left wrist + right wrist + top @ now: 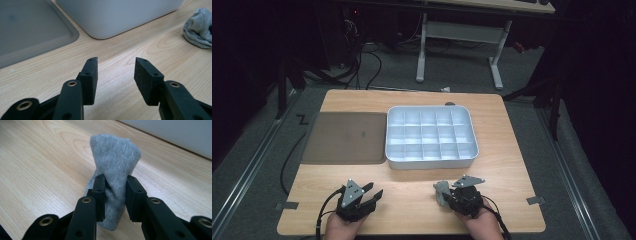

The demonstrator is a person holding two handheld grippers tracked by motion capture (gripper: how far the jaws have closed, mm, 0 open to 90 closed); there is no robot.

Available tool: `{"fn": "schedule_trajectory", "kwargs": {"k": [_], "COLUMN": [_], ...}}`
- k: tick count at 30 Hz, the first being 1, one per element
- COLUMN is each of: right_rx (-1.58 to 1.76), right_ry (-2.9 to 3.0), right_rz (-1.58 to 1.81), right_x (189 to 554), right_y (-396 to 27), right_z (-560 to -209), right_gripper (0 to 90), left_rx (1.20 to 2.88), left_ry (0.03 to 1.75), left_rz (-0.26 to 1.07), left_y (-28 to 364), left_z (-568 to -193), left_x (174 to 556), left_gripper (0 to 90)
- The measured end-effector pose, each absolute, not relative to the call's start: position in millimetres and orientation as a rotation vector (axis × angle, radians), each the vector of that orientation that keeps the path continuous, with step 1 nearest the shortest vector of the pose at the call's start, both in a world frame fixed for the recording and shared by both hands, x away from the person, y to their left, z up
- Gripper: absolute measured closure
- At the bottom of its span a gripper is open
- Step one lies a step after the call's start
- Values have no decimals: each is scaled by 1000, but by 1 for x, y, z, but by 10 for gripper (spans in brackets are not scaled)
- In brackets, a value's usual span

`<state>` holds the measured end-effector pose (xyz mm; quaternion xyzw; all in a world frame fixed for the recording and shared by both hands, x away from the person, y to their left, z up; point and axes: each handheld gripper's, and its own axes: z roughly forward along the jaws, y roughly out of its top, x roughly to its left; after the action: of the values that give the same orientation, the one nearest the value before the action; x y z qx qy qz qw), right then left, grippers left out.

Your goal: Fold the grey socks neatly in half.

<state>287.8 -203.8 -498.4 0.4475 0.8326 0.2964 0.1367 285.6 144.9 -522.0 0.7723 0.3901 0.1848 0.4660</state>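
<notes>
Sock: small grey knitted sock, bunched upright at the near table edge, pinched for lifting.
Right gripper: jaws clamped on its lower folds.
Left gripper: jaws apart over bare wood, nothing between, likely freed to help.
Beyond: white plastic compartment box, probably the destination; grey flat lid beside it.

I scan for lettering and find nothing I can read: no label, brand, number or sign on anything here.
</notes>
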Motion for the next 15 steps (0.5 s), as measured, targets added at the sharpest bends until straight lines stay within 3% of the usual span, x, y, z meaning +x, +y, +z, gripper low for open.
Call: {"fn": "schedule_trajectory", "kwargs": {"k": [15], "right_rx": [1301], "right_ry": [2469], "right_rz": [645], "right_x": [298], "right_y": [-208], "right_z": [-486], "right_gripper": [723], "left_rx": [1923], "left_ry": [924], "left_rz": [443], "left_y": [137], "left_z": [-524], "left_x": [284], "left_gripper": [540]}}
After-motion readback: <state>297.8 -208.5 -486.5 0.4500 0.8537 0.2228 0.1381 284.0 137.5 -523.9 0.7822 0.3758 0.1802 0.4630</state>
